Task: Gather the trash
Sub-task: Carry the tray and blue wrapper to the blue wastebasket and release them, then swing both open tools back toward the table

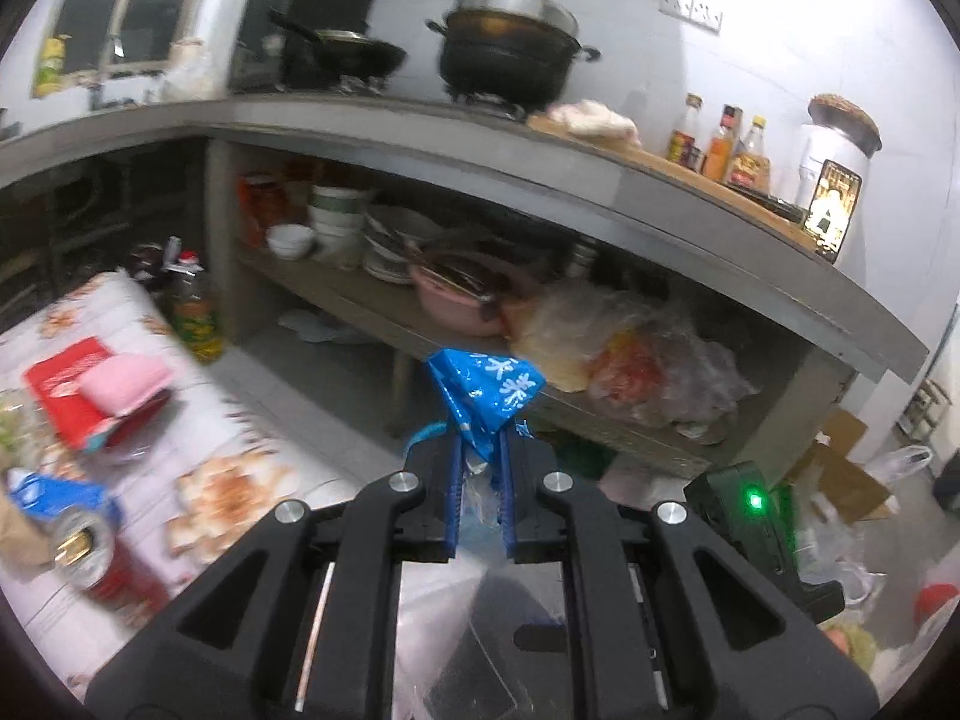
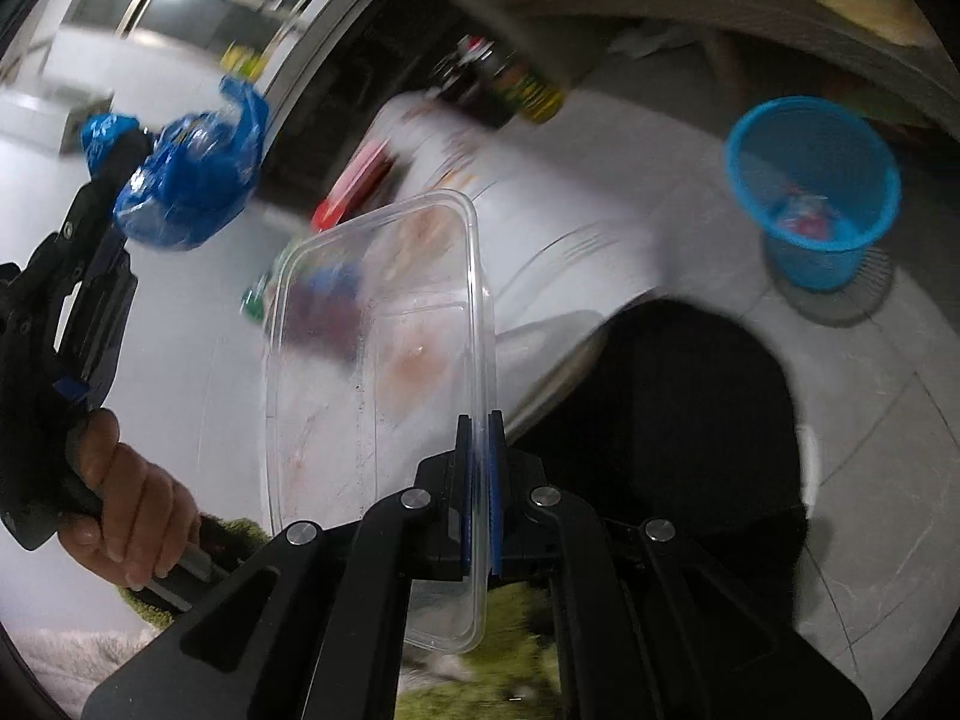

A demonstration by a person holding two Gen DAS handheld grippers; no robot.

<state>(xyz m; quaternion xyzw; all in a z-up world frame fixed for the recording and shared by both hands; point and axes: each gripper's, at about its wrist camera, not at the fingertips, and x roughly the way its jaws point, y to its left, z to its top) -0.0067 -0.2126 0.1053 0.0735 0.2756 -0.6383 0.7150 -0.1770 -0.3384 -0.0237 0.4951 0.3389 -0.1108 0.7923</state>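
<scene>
Kitchen: wrapper [image 1: 487,391] and container [image 2: 384,360] gripped.

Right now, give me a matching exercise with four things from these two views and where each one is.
Things:
1. blue wrapper
2. clear plastic container
3. blue mesh bin
4. black pot

Places:
A. on the stove, up on the counter
B. standing on the tiled floor
C. pinched in the left tongs
D. gripped by its rim in the right tongs

Pairs: 1-C, 2-D, 3-B, 4-A
</scene>
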